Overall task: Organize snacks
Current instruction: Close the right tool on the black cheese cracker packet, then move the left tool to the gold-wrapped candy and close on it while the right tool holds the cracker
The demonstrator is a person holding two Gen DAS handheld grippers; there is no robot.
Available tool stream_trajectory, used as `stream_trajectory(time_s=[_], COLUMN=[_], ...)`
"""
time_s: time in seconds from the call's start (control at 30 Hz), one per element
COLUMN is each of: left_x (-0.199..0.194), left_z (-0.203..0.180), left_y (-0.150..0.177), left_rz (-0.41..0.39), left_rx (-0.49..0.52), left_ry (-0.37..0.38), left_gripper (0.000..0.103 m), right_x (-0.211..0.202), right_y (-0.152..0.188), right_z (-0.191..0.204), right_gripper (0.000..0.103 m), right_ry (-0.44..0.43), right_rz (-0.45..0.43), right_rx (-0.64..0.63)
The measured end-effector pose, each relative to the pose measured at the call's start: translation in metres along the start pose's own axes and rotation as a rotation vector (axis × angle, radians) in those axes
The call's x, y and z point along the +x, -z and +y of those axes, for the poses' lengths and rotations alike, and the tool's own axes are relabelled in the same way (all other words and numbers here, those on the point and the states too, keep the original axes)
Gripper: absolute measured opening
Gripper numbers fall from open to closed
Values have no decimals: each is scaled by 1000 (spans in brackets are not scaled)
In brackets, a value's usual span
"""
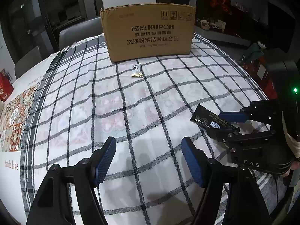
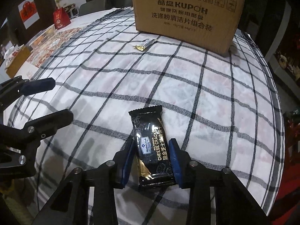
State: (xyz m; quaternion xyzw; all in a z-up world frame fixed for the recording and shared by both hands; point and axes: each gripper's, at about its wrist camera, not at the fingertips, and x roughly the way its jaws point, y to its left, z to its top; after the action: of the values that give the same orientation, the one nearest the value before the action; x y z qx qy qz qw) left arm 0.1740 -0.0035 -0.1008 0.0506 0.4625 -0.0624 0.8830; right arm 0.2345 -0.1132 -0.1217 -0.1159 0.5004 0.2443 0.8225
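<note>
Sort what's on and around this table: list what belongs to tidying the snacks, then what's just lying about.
Job:
black cracker pack, between the right tool's pads
small snack pack by the box
cardboard box
left tool, open, holding nothing

Lying about:
red gift box
patterned mat
checked cloth
grey chair

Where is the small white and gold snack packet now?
The white and gold snack packet lies on the checked tablecloth, just in front of the cardboard box, apart from both grippers.

Dim room; checked tablecloth [image 1: 131, 97], grey chair [image 1: 78, 33] behind.
</note>
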Motion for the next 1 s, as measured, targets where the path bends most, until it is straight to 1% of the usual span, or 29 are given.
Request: stream_trajectory(time_s=[0.03, 0.13, 0.27, 0.37, 0.47, 0.57, 0.73, 0.87, 1.0], left_x=[0, -1, -1, 0, 1, 5, 18, 34, 56], left_z=[1, 2, 5, 8, 13, 20, 30, 35, 35], left_y=[0, -1, -4, -12, -22, -36, -61, -82, -101], left_rz=[-1, -7, -16, -33, -62, -86, -114, -118, -108], left_rx=[-2, -5, -4, 2, 9, 17, 24, 39, 58], left_ry=[0, 2, 10, 12, 21, 24, 41, 46, 25], left_gripper=[71, 71, 71, 71, 71, 71, 70, 66, 63], right_x=[-1, -6, -16, -23, -26, -27, -23, -16, -8], right_y=[0, 0, -3, -11, -20, -31, -53, -69, -82], right_z=[0, -2, -3, -3, -6, -9, -17, -24, -29], right_gripper=[35, 35, 35, 35, 35, 35, 35, 35, 35], right_ry=[0, -2, -8, 6, 6, 35, 27, 26, 34], right_rz=[-3, -22, -62, -97, -118, -150, -176, -186, -191], right_rx=[3, 30, 67, 94, 130, 158, 228, 259, 280])
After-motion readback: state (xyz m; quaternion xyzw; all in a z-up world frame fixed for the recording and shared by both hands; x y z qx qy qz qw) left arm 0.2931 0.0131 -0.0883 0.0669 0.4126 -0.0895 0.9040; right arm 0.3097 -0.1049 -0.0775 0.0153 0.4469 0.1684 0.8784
